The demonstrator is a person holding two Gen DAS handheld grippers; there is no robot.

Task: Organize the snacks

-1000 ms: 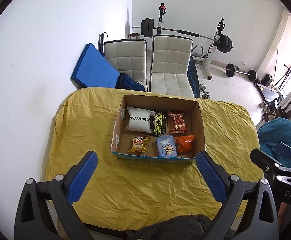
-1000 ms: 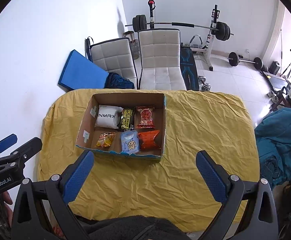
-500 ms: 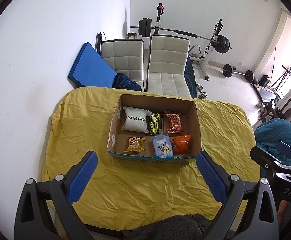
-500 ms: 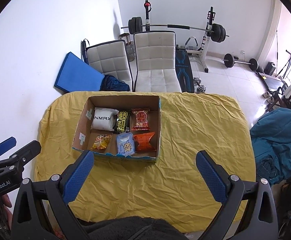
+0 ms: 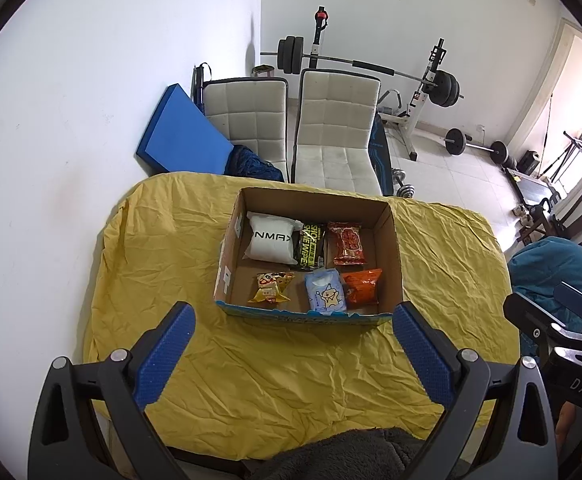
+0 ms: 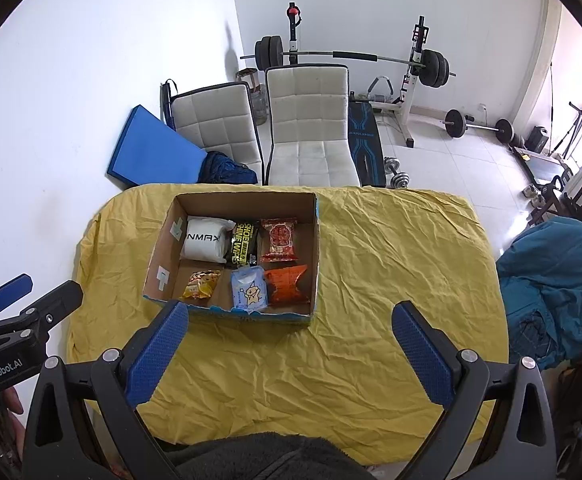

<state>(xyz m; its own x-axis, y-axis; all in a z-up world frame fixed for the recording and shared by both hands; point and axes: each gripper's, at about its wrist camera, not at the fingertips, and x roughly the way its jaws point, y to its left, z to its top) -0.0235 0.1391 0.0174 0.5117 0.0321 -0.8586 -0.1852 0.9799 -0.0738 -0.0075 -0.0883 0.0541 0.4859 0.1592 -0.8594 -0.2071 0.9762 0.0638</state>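
Yellow cloth covers the counter (image 5: 171, 264) where a cardboard box (image 5: 394, 248) holds six snack packets in two rows. Both grippers, left gripper (image 5: 293, 354) and right gripper (image 6: 291, 354), hover empty, jaws wide apart; the sorting looks done, or the next pick awaits.

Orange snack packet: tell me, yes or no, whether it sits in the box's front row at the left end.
No, the orange snack packet lies at the right end of the cardboard box's front row.
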